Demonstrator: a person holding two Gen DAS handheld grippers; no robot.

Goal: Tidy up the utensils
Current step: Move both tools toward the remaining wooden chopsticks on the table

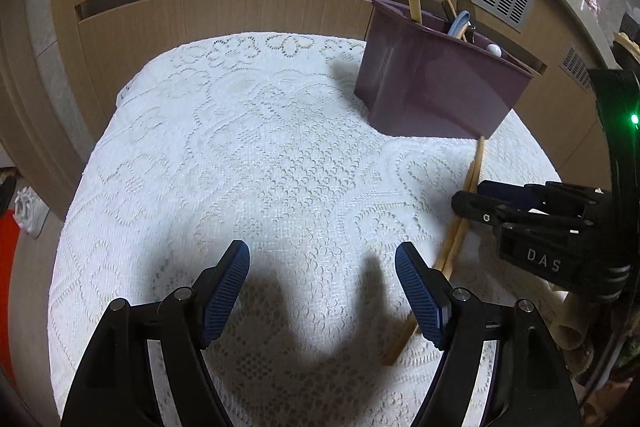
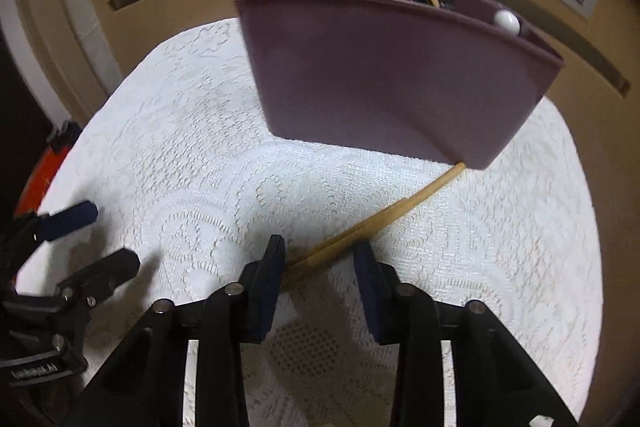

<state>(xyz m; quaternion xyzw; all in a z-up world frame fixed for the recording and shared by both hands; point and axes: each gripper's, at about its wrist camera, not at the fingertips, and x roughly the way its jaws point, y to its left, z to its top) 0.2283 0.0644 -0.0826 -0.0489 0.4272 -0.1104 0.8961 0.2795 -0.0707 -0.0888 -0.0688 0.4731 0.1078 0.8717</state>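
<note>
Chopsticks (image 2: 376, 223) lie on the lace-covered table (image 1: 248, 155) near its right edge, tips against the purple holder (image 2: 384, 83). Our right gripper (image 2: 320, 259) straddles them, jaws partly apart, not yet pinching; our left gripper (image 1: 322, 267) waits wide apart, empty.

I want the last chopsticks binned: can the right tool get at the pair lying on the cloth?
Probably yes. The right tool sits right over the near end of the chopsticks, its fingers either side, nothing between. The purple bin only touches their far tips.
</note>
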